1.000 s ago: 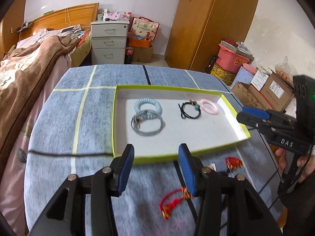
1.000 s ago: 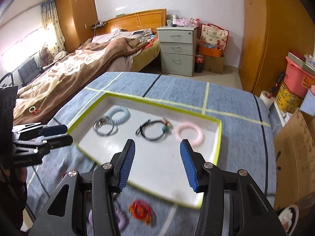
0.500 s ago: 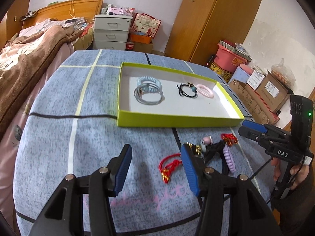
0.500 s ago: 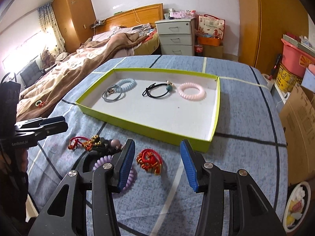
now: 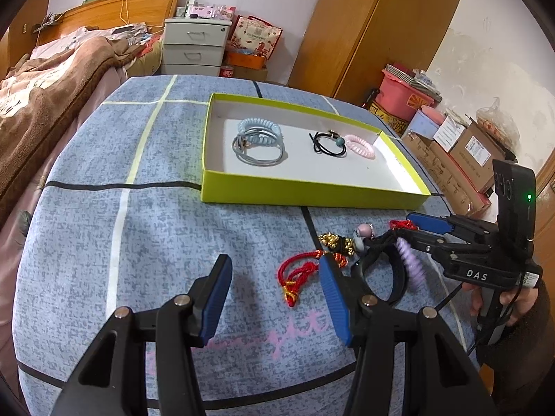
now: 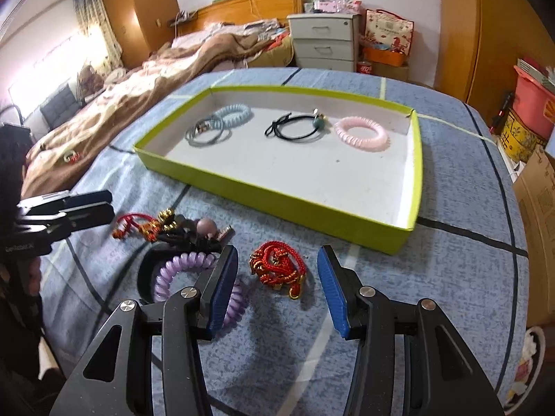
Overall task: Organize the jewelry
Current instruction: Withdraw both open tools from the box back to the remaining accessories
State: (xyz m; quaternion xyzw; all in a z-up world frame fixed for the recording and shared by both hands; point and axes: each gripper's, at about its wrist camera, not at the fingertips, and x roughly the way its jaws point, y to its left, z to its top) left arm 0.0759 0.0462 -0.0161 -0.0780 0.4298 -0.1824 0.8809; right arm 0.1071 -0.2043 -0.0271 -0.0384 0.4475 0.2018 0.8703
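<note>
A lime-edged white tray (image 5: 305, 192) (image 6: 312, 208) on the blue cloth holds a blue coil tie (image 6: 234, 114), grey ties (image 6: 204, 133), a black tie with a teal bead (image 6: 295, 126) and a pink coil tie (image 6: 362, 133). Loose in front of it lie a red knotted bracelet (image 6: 277, 267), a purple coil tie (image 6: 180, 270), a black band (image 6: 145, 274), and a red cord bracelet (image 5: 298, 272). My right gripper (image 6: 277, 287) is open, low over the red knotted bracelet. My left gripper (image 5: 274, 294) is open, left of the red cord bracelet.
The table is covered by a blue cloth with pale and black lines (image 5: 138, 208). A bed (image 6: 138, 79) stands at the left, a drawer unit (image 5: 194, 48) and wardrobe (image 5: 364, 27) behind, and boxes (image 5: 461, 152) at the right.
Both grippers have pulled back from over the tray toward the near side and dropped lower. The loose jewelry in front of the tray is now between and beside the fingers.
</note>
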